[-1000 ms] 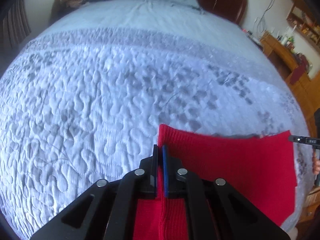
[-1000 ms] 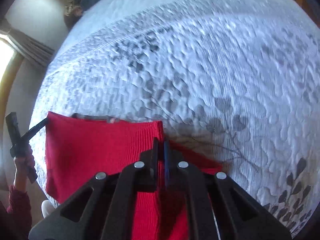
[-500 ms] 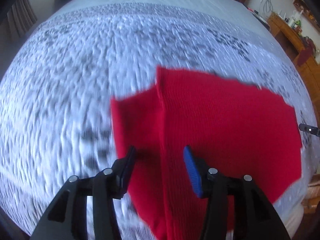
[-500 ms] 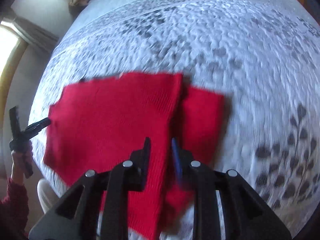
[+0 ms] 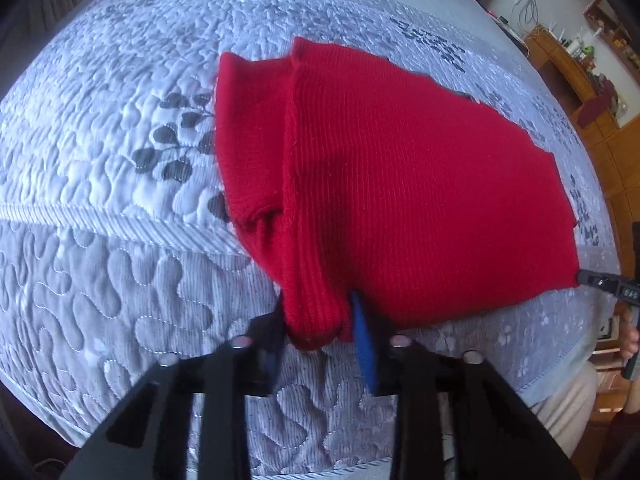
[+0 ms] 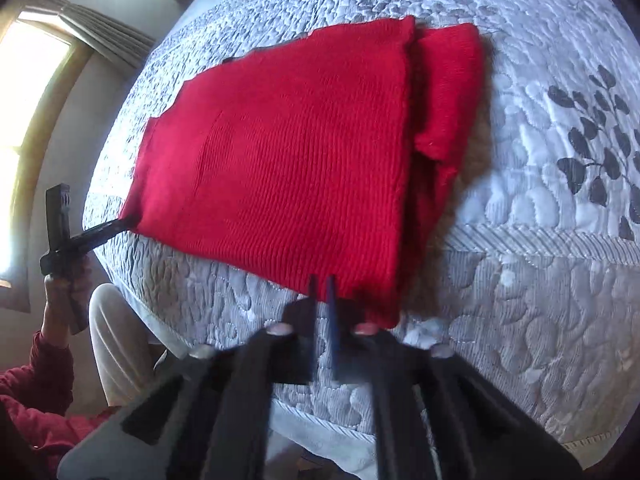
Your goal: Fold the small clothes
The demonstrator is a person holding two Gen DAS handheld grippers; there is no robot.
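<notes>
Red sweater on quilted bedspread (leaf-patterned).

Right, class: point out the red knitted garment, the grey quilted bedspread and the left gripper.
red knitted garment [image 5: 400, 184], left wrist view, main panel.
grey quilted bedspread [image 6: 540, 300], right wrist view, bare quilting.
left gripper [image 5: 318, 320], left wrist view, between fingertips.

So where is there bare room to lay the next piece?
Bare quilt lies left of the sweater around the leaf print, also to its right and beyond it. The near edge is crowded: left gripper and right gripper both sit there.
</notes>
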